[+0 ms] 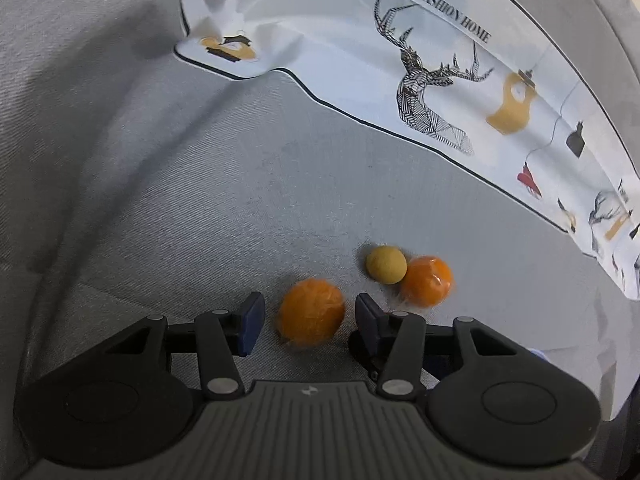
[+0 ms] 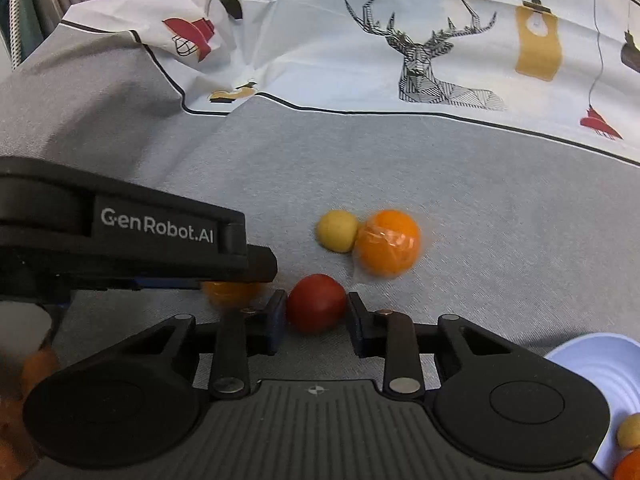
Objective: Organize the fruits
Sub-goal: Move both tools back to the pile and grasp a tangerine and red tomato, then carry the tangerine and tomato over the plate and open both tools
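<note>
An orange [image 1: 311, 318] lies on the grey fabric between the fingers of my left gripper [image 1: 308, 308], which is open with a gap on each side of the fruit. My right gripper [image 2: 316, 304] has both pads against a dark red fruit [image 2: 317, 303], so it is shut on it. Just beyond lie a small yellow fruit [image 2: 337, 231] and a film-wrapped orange [image 2: 388, 242], touching each other; the left wrist view shows the same yellow fruit [image 1: 386, 264] and wrapped orange [image 1: 427, 286]. The left tool's black body [image 2: 160, 232] hides most of the first orange [image 2: 230, 294].
A pale blue ribbed bowl [image 2: 592, 364] sits at the lower right, with a yellow fruit [image 2: 630, 432] and an orange fruit [image 2: 628, 468] in it. A white printed cloth [image 1: 400, 40] with a deer pattern covers the far side of the grey fabric surface [image 1: 200, 200].
</note>
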